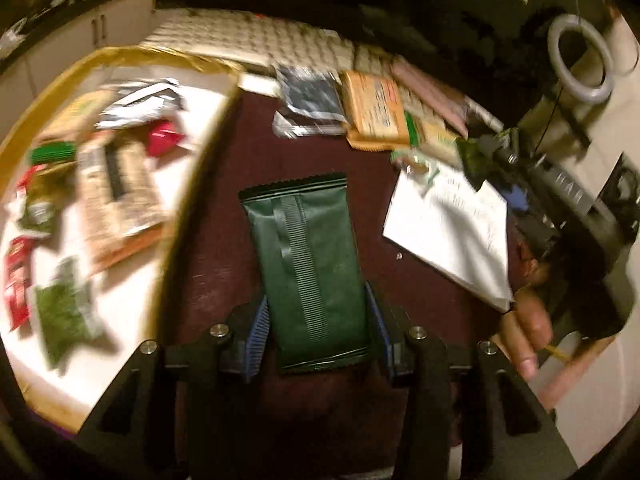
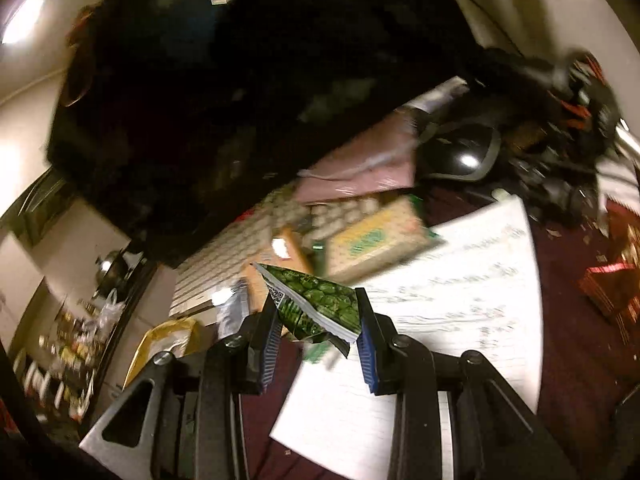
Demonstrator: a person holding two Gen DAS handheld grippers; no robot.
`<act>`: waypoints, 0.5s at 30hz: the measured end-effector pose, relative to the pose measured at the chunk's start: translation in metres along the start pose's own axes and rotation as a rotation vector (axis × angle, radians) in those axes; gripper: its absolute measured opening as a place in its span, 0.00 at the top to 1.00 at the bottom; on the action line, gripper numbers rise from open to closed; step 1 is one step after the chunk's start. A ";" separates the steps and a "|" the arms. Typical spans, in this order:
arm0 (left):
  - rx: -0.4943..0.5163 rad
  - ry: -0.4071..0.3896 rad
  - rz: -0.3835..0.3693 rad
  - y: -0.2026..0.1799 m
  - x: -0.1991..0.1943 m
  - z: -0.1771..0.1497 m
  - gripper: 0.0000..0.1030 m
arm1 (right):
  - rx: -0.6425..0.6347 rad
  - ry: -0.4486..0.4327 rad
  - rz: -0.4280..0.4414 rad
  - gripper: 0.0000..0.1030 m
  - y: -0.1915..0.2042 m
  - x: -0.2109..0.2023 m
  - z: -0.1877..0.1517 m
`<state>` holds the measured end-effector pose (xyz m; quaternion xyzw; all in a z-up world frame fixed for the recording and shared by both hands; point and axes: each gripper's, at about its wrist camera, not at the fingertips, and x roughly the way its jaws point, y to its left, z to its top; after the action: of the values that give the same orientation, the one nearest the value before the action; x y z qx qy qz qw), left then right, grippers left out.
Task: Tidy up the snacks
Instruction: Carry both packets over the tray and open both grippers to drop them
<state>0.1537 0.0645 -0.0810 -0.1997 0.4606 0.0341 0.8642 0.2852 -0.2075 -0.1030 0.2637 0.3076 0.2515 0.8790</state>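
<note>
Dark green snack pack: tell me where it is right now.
In the left wrist view, the dark green snack pack is clamped between the left tongs, above the maroon tabletop, between the gold-rimmed tray and the white paper.

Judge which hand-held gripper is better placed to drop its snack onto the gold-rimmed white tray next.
Probably left: the left hand-held gripper clamps the dark green foil packet right beside the gold-rimmed white tray. The right hand-held gripper holds its small green patterned packet farther away.

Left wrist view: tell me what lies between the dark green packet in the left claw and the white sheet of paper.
Nothing but bare maroon tabletop lies between the dark green packet and the white sheet of paper; the left wrist view shows it.
</note>
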 end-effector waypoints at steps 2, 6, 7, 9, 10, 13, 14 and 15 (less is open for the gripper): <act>-0.024 -0.040 0.000 0.006 -0.019 0.000 0.55 | -0.065 0.029 0.055 0.68 0.016 0.000 -0.005; -0.077 -0.131 0.023 0.032 -0.058 0.008 0.55 | -0.189 0.129 0.167 0.68 0.062 -0.003 -0.025; -0.091 -0.150 0.047 0.043 -0.067 0.009 0.55 | -0.224 0.165 0.207 0.68 0.079 -0.002 -0.032; -0.112 -0.172 0.088 0.060 -0.077 0.011 0.55 | -0.295 0.223 0.273 0.68 0.111 0.000 -0.045; -0.123 -0.177 0.101 0.069 -0.078 0.013 0.55 | -0.318 0.256 0.299 0.68 0.123 0.004 -0.050; -0.157 -0.162 0.133 0.099 -0.079 0.015 0.55 | -0.356 0.367 0.353 0.67 0.156 0.023 -0.066; -0.163 -0.159 0.138 0.104 -0.079 0.014 0.55 | -0.363 0.403 0.362 0.67 0.164 0.031 -0.070; -0.169 -0.158 0.145 0.112 -0.078 0.014 0.55 | -0.371 0.438 0.363 0.67 0.174 0.041 -0.076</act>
<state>0.0929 0.1821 -0.0453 -0.2345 0.4001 0.1509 0.8730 0.2133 -0.0318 -0.0628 0.0896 0.3862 0.5062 0.7659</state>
